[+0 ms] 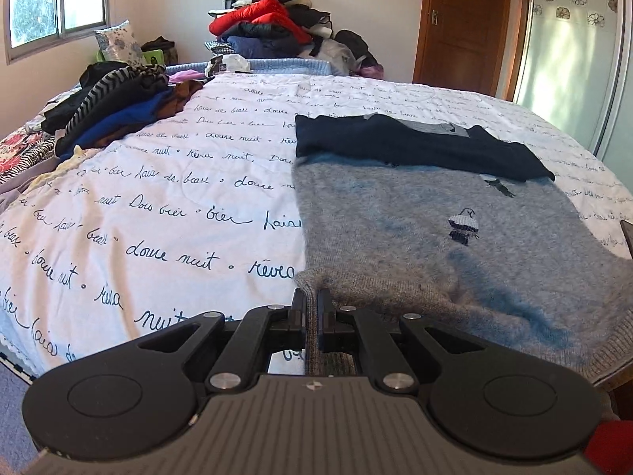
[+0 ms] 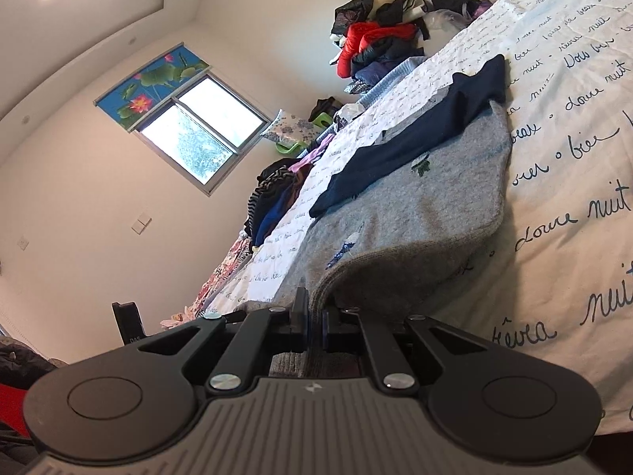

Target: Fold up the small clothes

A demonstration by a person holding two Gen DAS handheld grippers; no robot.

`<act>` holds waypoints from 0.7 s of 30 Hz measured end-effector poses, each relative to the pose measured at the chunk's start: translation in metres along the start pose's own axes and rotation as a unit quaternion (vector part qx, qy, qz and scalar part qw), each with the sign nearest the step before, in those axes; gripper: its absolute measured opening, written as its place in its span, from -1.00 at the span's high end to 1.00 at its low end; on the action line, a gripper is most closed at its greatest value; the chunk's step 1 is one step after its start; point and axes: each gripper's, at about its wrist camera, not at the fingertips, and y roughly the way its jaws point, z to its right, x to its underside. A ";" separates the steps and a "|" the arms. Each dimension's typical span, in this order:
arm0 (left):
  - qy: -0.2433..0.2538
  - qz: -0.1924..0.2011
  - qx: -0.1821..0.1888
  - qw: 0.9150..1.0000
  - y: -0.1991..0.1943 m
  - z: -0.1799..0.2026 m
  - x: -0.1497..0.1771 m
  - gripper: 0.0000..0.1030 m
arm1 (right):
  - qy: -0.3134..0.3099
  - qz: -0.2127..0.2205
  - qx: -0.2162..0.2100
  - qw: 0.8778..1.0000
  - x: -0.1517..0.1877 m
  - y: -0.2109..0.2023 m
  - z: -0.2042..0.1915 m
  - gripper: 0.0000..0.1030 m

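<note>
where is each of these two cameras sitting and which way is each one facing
Left wrist: on the left gripper, facing across the bed toward the door; its fingers pinch the grey sweater hem.
Right wrist: on the right gripper, tilted sideways, facing along the bed toward the window; fingers also pinch the hem.
Shared: sweater, bed, clothes piles.

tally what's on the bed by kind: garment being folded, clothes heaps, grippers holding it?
Grey knitted sweater with navy sleeves spread on the white script-print bedspread: 1
Heaps of clothes, one striped and blue at the bed's edge, one with a red jacket behind the bed: 2
Grippers clamped on the sweater's hem, left gripper and right gripper: 2
Total: 5
</note>
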 end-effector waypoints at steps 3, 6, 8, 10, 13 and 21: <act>0.000 0.001 -0.002 1.000 0.000 0.001 -0.002 0.87 | 0.006 0.007 0.000 1.000 -0.002 0.000 0.001 0.87; 0.000 0.002 -0.003 1.000 -0.001 0.001 -0.004 0.87 | 0.009 0.012 0.000 1.000 -0.004 0.001 0.001 0.87; 0.000 0.001 -0.006 1.000 0.000 0.002 -0.006 0.87 | 0.009 0.019 -0.001 1.000 -0.005 0.000 0.001 0.87; -0.002 -0.001 -0.009 1.000 0.000 0.001 -0.007 0.87 | 0.011 0.025 -0.008 1.000 -0.008 -0.001 0.000 0.87; -0.001 -0.003 -0.013 1.000 0.000 0.001 -0.009 0.87 | 0.010 0.033 -0.004 0.999 -0.012 -0.001 -0.001 0.87; -0.001 -0.006 -0.003 1.000 0.002 0.003 -0.010 0.87 | 0.008 0.038 0.036 0.999 -0.017 0.000 0.004 0.85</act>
